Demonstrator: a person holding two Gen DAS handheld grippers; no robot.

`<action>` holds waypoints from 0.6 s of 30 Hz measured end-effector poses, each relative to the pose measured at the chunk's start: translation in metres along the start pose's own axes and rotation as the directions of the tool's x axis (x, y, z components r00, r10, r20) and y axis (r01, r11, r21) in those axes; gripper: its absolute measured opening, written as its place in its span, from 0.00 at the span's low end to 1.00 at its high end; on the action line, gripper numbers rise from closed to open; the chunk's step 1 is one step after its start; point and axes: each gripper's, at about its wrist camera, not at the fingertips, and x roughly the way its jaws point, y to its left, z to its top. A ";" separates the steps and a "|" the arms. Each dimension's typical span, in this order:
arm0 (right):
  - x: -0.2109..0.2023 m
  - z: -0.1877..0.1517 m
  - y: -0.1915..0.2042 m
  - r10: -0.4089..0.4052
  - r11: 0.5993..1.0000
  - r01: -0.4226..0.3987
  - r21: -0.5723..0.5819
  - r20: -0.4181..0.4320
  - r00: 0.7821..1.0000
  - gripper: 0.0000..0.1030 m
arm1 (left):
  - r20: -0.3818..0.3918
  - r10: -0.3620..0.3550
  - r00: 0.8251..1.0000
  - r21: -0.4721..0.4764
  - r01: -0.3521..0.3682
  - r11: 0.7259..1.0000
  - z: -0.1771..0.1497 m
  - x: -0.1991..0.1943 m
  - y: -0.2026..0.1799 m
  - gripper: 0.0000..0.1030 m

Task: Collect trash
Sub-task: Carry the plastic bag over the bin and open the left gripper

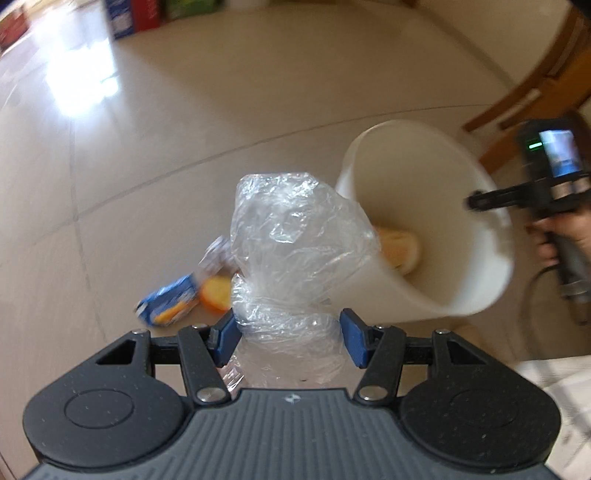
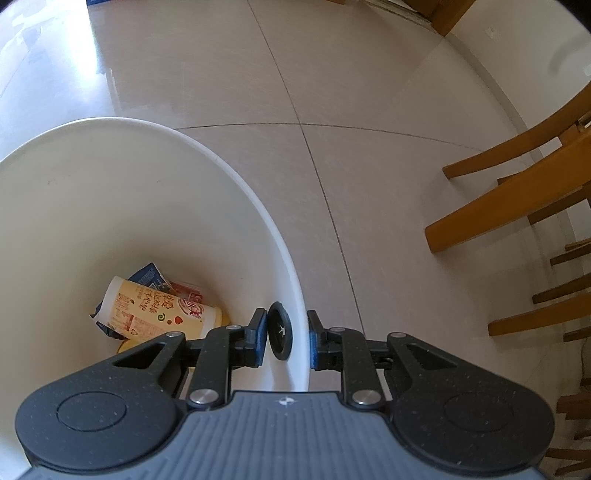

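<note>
My left gripper (image 1: 288,317) is shut on a crumpled clear plastic bag (image 1: 291,236), which bulges up between the blue pads (image 1: 226,334), high above the floor. Just right of it, the white bin (image 1: 424,221) stands tilted with its mouth toward me. My right gripper (image 1: 474,201) clamps its rim. In the right wrist view that gripper (image 2: 286,321) is shut on the bin's wall (image 2: 221,206) beside a black round fitting (image 2: 280,330). Inside lie a yellow printed cup (image 2: 159,310), a blue wrapper (image 2: 149,275) and a red wrapper (image 2: 188,290).
On the tiled floor below the bag lie a blue snack wrapper (image 1: 168,304), an orange piece (image 1: 216,293) and a silvery wrapper (image 1: 216,251). Wooden chair legs (image 2: 509,199) stand to the right of the bin. Coloured boxes (image 1: 136,16) line the far edge.
</note>
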 end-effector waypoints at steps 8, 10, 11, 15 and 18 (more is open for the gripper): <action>0.000 0.000 -0.003 0.015 1.000 -0.015 0.001 0.002 1.000 0.24 | 0.072 -0.097 0.993 0.068 0.092 0.993 0.046 -0.010 -0.066 0.55; 0.000 0.001 -0.004 0.020 1.000 -0.020 0.007 0.000 1.000 0.24 | 0.083 -0.116 0.990 0.075 0.110 0.991 0.060 -0.007 -0.078 0.55; 0.000 0.001 -0.004 0.021 1.000 -0.021 0.009 0.000 1.000 0.24 | 0.092 -0.127 0.988 0.081 0.120 0.989 0.063 -0.006 -0.084 0.56; 0.000 0.001 -0.004 0.026 1.000 -0.026 0.010 0.000 1.000 0.23 | 0.100 -0.131 0.986 0.073 0.124 0.990 0.073 0.010 -0.100 0.74; 0.000 0.001 -0.005 0.031 0.999 -0.031 0.011 0.001 1.000 0.23 | 0.108 -0.109 0.988 0.059 0.103 0.993 0.073 0.009 -0.100 0.81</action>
